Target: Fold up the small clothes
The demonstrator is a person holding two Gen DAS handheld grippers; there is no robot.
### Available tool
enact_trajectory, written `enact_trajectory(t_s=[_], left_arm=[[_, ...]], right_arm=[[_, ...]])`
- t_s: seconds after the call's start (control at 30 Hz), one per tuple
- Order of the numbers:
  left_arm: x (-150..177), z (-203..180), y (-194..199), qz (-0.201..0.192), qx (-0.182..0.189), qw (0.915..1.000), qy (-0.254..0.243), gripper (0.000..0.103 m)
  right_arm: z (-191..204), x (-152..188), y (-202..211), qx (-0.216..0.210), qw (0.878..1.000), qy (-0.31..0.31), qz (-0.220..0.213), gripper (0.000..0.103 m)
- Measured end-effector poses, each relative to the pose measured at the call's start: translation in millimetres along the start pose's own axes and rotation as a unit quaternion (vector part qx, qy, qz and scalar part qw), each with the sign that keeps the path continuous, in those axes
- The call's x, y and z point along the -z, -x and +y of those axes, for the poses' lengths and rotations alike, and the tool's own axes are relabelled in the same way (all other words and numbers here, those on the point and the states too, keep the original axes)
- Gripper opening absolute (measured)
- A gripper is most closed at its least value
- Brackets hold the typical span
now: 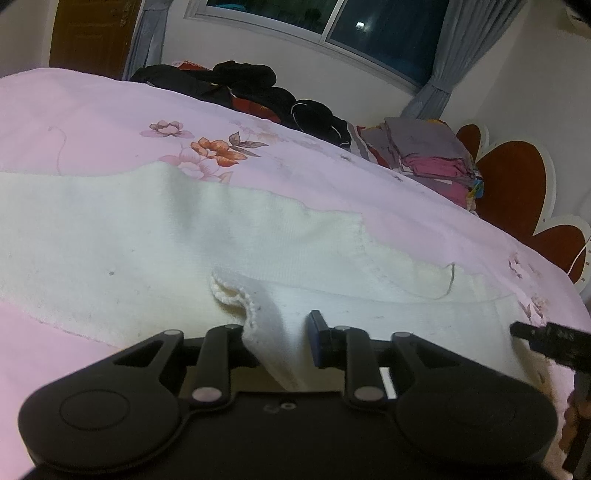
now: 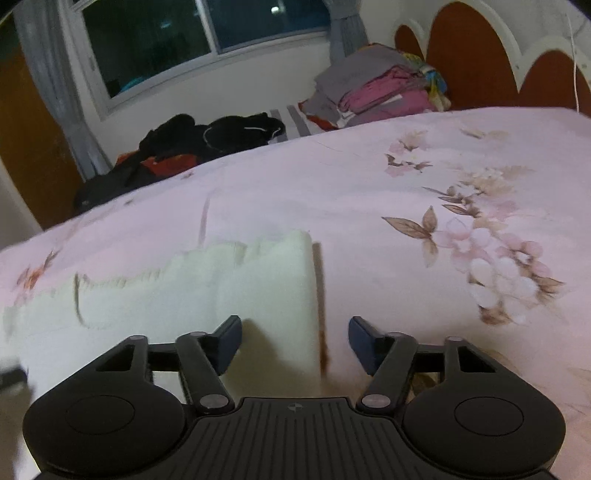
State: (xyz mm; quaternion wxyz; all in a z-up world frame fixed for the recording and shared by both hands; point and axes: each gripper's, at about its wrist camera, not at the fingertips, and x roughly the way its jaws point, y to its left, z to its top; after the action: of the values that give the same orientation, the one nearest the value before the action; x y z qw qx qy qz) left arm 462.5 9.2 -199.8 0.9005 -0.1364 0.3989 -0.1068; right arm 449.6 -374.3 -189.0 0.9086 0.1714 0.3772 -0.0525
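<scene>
A white knit garment (image 1: 147, 229) lies spread across the pink floral bedsheet (image 1: 92, 110). Its near edge rises in a ridge into my left gripper (image 1: 280, 339), which is shut on that fold. The cloth covers the left finger, and only the right pad (image 1: 317, 343) shows. In the right wrist view the garment's (image 2: 240, 288) right edge runs between the fingers of my right gripper (image 2: 295, 343). That gripper is open just above the cloth and holds nothing. Part of it also shows as a black finger (image 1: 546, 338) at the right edge of the left wrist view.
A heap of black clothes (image 1: 258, 85) lies at the bed's far side under the window (image 1: 369, 26). Near the red and white headboard (image 1: 517, 177) is a folded stack of grey and pink clothes (image 2: 380, 88). Bare floral sheet (image 2: 443, 221) stretches to the right of the garment.
</scene>
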Motion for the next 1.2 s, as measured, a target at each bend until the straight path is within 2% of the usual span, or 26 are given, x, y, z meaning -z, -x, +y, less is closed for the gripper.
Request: enact_trajectory(t_s=[0.03,0.1,0.2,0.3,0.33,0.4,0.47,0.6,0.7,0.8,0.9,1.0,1.07,1.1,1.13,1.2], left_arm=[[0,0,-1,0.000,-0.001,1.0000,-0.002,0.025],[0,-1,-2,-0.001,-0.002,1.0000,-0.005,0.025],[-1,-1,-3,-0.002,-0.002,1.0000,-0.007,0.025],[0,-2,-3,-0.002,-0.001,1.0000,-0.005,0.027],[0,-2,-4,-0.001,-0.001,1.0000,-0.004,0.027],[0,-1,-5,-0.002,-0.002,1.0000,-0.005,0.027],[-1,-1,-3,-0.002,-0.005,1.0000,-0.008,0.027],[-4,7,12,-0.020,-0.035,0.9992,-0.007,0.033],[-7,16,25,-0.039,-0.056,0.9977,0.001,0.034],[-9,14,34,-0.044,-0.042,0.9981,-0.001,0.034],[-6,-2,33,-0.031,-0.018,0.9991,-0.023,0.037],[3,-15,29,-0.014,-0.004,0.9991,-0.039,0.043],[8,-19,24,-0.004,-0.011,0.9988,-0.048,0.046],[11,-18,21,0.004,-0.013,0.9988,-0.046,0.047],[12,-16,18,0.012,-0.014,0.9988,-0.045,0.047],[13,-13,18,0.010,-0.015,0.9987,-0.048,0.047]], right_arm=[[1,-2,-6,0.002,1.000,0.001,0.003,0.037],[2,-4,-12,0.001,1.000,-0.002,0.005,0.034],[6,-6,-8,0.005,1.000,0.016,-0.007,0.006],[3,-3,-3,0.047,0.998,0.036,-0.029,0.006],[-3,-1,-8,0.054,0.998,0.029,-0.018,0.006],[-8,2,-7,0.050,0.998,0.020,-0.020,0.006],[-3,1,-5,0.064,0.997,0.031,-0.022,0.006],[-3,0,2,0.073,0.997,0.028,-0.023,0.006],[7,-1,21,0.069,0.995,0.044,-0.048,0.007],[21,-4,32,0.036,0.997,0.048,-0.056,0.007],[42,3,35,0.010,0.997,0.067,-0.046,0.007],[58,16,31,0.003,0.996,0.087,-0.028,0.008],[59,26,28,0.007,0.996,0.090,-0.016,0.009],[57,30,26,0.011,0.996,0.091,-0.010,0.012],[54,35,25,0.020,0.996,0.092,-0.005,0.026],[46,43,23,0.033,0.995,0.095,-0.002,0.047]])
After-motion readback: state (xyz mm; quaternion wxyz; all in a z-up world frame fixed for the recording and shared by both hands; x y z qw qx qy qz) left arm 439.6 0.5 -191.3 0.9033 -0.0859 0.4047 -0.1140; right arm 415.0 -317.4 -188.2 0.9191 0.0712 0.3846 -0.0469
